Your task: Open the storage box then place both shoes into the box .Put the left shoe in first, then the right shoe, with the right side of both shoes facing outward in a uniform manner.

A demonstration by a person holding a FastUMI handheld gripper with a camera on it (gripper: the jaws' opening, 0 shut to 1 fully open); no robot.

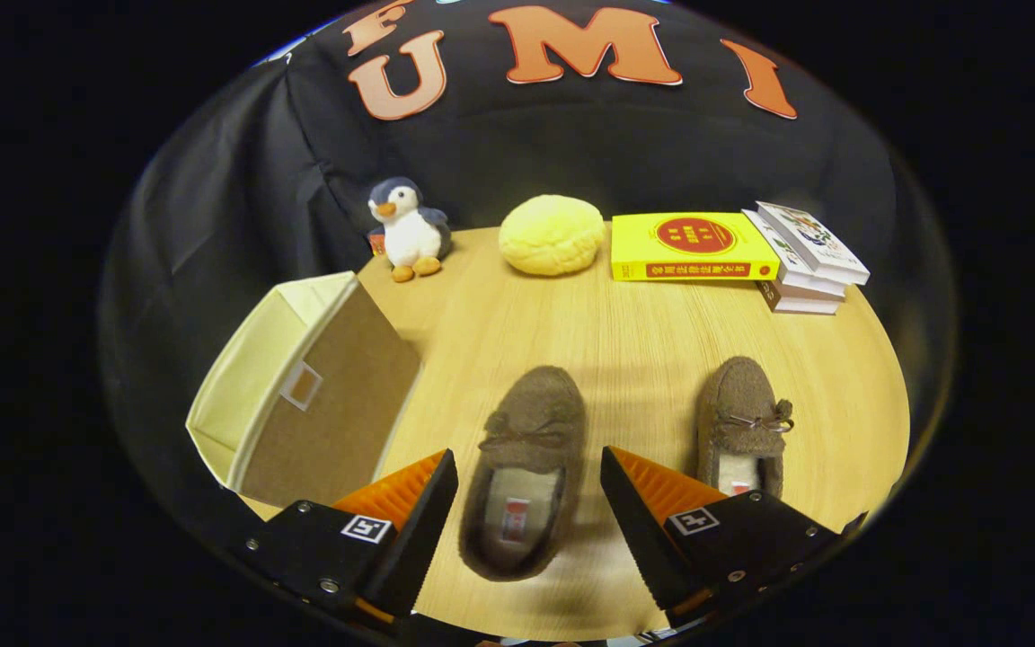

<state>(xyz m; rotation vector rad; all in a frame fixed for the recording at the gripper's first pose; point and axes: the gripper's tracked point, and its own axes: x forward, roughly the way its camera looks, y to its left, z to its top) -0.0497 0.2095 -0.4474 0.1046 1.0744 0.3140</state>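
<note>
Hovering hand-held gripper (528, 490), fingers spread wide, straddling left shoe (525, 467)

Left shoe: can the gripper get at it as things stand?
Probably yes. The gripper is open, jaws straddling the left shoe at its heel end, nothing between them; the right shoe lies apart.

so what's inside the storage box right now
The storage box lies tipped, its open side facing away from the shoes; only pale lining shows, and the rest is hidden by its brown panel. The tool is open around the left shoe; the right shoe sits beside it.
</note>
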